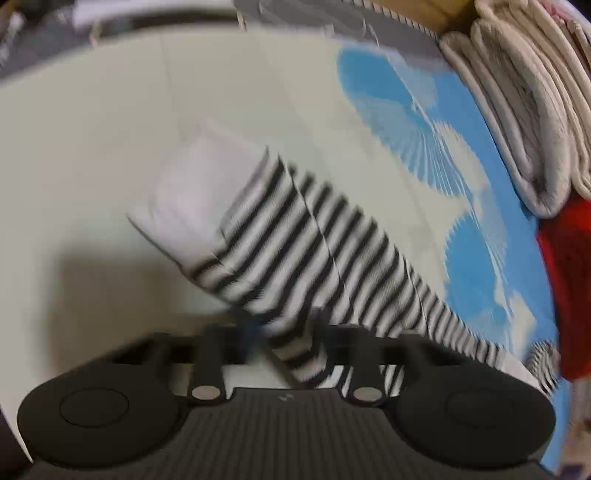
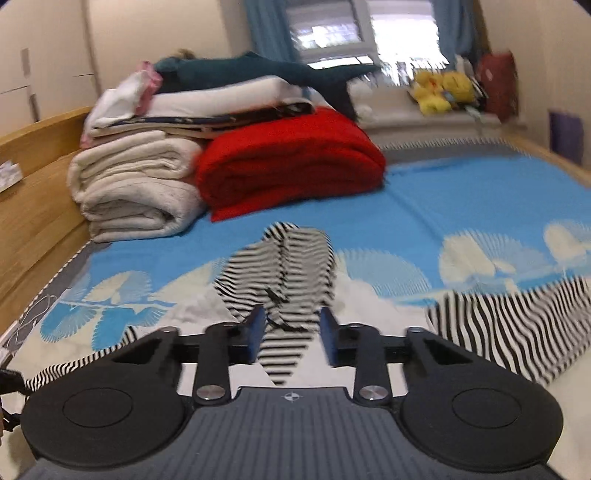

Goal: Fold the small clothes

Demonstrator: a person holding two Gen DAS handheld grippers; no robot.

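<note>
Left gripper [image 1: 282, 332]: black fingers drawn close together, pinched on a fold of the black-and-white striped knit garment [image 1: 295, 243], which runs up from the jaws and lies slanted across the bed; its plain white cuff end [image 1: 184, 199] rests flat on the pale part of the cover. Picture blurred, so the exact pad contact is soft, but cloth fills the narrow gap. Right gripper [image 2: 291, 334]: blue-padded fingers [image 2: 256, 332] stand partly apart with a bunched ridge of the same striped cloth [image 2: 291, 266] rising between them; whether the pads press on the fabric I cannot tell. More striped fabric [image 2: 498, 325] spreads flat to the right of this gripper. Surroundings: a folded red fleece blanket [image 2: 291, 162] sits beyond the striped cloth, touching a stack of rolled cream quilts [image 2: 136, 184] with folded white and dark linens piled on top; neither lies on the garment. Surface: a bed cover printed in bright blue with white fan shapes [image 2: 461, 206]. A light wooden bed frame [image 2: 33, 206] runs along the left; blue curtains [image 2: 266, 29] flank a window, yellow plush toys [image 2: 439, 90] on the sill.
</note>
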